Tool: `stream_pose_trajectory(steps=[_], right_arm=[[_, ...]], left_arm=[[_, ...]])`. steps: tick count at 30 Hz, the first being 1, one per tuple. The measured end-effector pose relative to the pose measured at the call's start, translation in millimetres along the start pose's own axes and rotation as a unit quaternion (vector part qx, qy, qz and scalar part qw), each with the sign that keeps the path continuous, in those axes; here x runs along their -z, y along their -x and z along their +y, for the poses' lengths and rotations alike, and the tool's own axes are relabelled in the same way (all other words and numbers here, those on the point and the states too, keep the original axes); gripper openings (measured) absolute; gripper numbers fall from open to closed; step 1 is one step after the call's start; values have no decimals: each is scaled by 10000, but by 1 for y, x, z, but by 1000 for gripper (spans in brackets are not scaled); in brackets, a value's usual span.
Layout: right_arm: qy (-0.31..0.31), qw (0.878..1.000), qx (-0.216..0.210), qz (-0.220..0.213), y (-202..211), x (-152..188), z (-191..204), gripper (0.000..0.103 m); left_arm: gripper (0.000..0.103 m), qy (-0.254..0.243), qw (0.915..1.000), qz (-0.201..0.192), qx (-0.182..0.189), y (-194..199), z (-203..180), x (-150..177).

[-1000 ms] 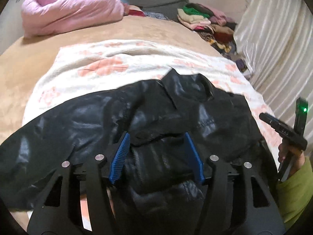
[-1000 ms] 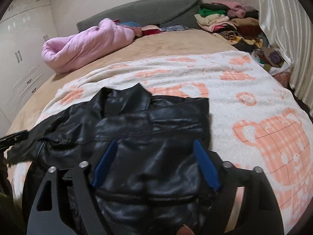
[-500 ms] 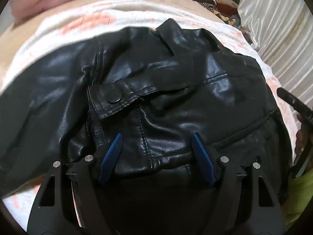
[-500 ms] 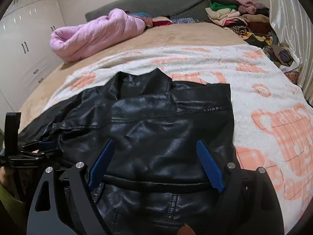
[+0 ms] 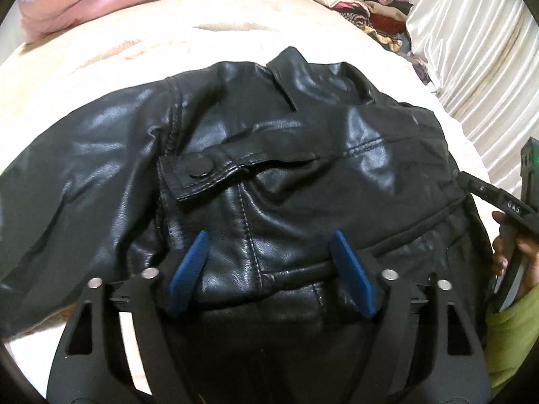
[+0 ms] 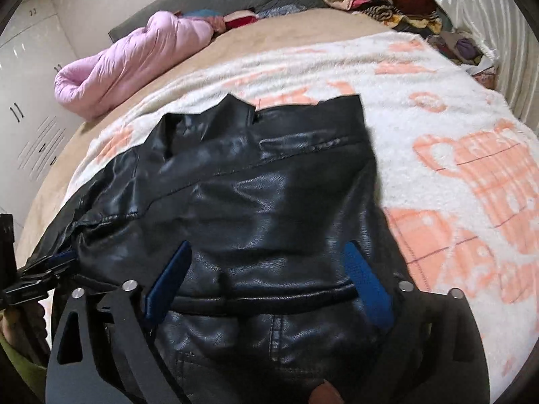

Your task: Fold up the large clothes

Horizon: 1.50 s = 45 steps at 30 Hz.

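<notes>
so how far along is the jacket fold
Done: black leather jacket laid on the patterned blanket, its right side seemingly folded in. In hand: nothing; left gripper and right gripper have just been opening, jaws apart over it. Left: the left sleeve, then halving.

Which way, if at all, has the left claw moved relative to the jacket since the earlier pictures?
Yes. The left claw has come down closer to the black jacket, whose collar now sits nearer; its jaws have been opening, gripping nothing.
</notes>
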State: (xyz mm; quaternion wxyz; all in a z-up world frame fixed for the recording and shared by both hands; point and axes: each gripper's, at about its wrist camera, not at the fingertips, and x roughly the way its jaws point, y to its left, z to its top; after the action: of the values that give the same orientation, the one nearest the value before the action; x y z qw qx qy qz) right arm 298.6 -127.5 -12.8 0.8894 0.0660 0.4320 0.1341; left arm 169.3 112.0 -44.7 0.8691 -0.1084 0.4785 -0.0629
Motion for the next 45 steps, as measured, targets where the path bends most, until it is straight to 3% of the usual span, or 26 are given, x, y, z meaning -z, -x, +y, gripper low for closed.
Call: stream_pose_trajectory(steps=[1, 5, 13, 21, 30, 45], right_arm=[[-7, 10000, -19, -41, 3, 1, 0, 96], [64, 9998, -80, -162, 13, 4, 7, 99], [301, 9986, -297, -332, 27, 6, 36, 99], [682, 9956, -460, -445, 32, 0, 81, 99], [1073, 9897, -771, -550, 38, -4, 132, 99], [1753, 9744, -1281, -582, 43, -4, 220, 99]], left_arm=[[83, 11, 10000, -36, -46, 4, -1, -1], [93, 79, 9998, -136, -133, 16, 1, -3], [93, 278, 9981, -448, -309, 43, 7, -5], [93, 415, 9931, -708, -835, 66, 21, 1], [93, 796, 9885, -906, -912, 88, 44, 8], [93, 1556, 9712, -1285, -1268, 126, 96, 27]])
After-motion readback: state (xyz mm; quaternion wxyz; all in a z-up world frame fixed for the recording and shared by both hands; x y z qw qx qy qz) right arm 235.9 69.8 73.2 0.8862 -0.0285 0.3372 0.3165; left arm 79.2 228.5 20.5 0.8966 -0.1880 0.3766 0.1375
